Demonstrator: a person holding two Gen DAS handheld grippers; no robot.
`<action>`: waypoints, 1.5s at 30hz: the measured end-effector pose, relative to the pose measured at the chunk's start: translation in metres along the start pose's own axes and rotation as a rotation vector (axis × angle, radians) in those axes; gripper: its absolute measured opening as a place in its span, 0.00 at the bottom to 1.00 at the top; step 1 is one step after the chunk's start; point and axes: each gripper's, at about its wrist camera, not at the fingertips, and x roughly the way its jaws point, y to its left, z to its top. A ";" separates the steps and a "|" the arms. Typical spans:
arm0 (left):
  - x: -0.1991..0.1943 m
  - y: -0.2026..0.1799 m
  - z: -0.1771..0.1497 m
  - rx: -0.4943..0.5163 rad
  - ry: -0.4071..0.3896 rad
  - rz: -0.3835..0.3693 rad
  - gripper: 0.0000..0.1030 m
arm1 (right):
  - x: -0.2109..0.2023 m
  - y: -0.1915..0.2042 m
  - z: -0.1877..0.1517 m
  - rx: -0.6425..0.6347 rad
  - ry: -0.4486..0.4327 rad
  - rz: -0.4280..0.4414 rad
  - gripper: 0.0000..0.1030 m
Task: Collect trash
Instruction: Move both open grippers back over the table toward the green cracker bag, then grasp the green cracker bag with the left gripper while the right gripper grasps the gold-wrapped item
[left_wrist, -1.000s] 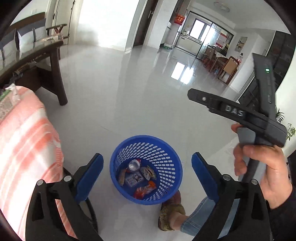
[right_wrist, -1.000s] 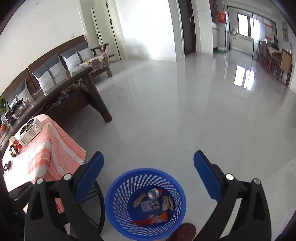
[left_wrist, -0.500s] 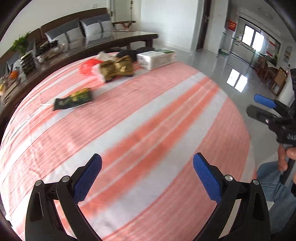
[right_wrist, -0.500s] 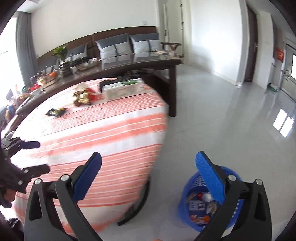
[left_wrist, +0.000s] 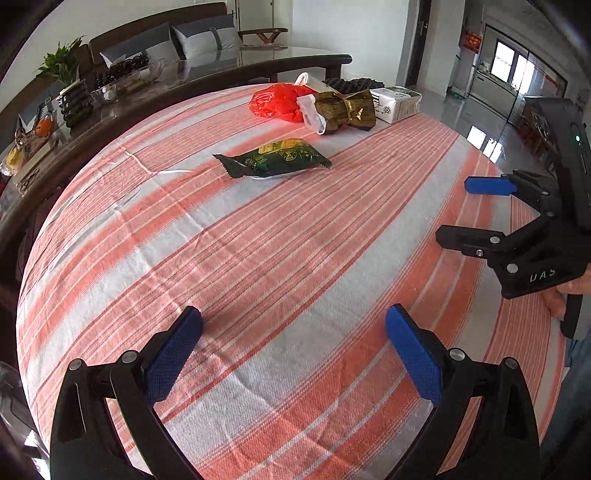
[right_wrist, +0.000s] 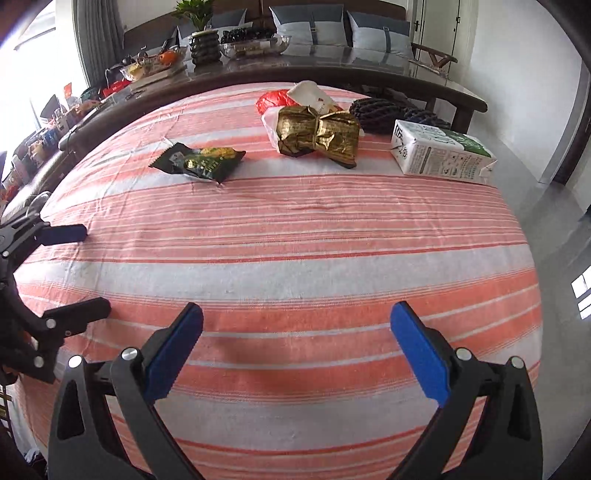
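Living room, round table under an orange-and-white striped cloth (left_wrist: 295, 258) filling both views; dark wood bench and sofa cushions behind it. A second ago both cameras looked straight down at the blue bin on the floor with wrappers and a can already inside. Now both are swung back up over the table, bin out of frame. I read that as one drop done and the next pickup starting.

Near: my left gripper (left_wrist: 293, 354) at the bottom of the left view, pads spread wide, nothing between them, bare cloth under it. My right gripper (right_wrist: 295, 350) is the same in its own view: spread, empty. Each shows in the other's frame too, right gripper at the right edge of the left view, left gripper at the left edge of the right view, both fingers apart.

Mid: green snack packet (left_wrist: 273, 158), flat on the cloth, upper centre of the left view, upper left of the right view. Closest piece of trash, clear all round.

Far: gold foil wrapper (right_wrist: 318, 133) tied in the middle, resting against a white bag and a red plastic bag (left_wrist: 275, 100). White milk carton (right_wrist: 441, 155) lying on its side at the upper right of the right view, near the table edge. Dark foam netting behind it.

Four or so pieces left. Green packet looks like the easy next grab for the left; carton sits nearer the right.
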 end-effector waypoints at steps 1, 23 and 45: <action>0.001 0.002 0.001 0.023 0.001 -0.016 0.95 | 0.000 -0.002 -0.001 0.004 0.004 0.008 0.96; 0.086 0.047 0.116 0.389 0.000 -0.263 0.96 | 0.000 -0.001 -0.002 -0.017 0.006 0.007 0.96; 0.024 0.069 0.062 -0.045 -0.048 0.067 0.43 | 0.000 -0.002 -0.002 -0.019 0.006 0.007 0.96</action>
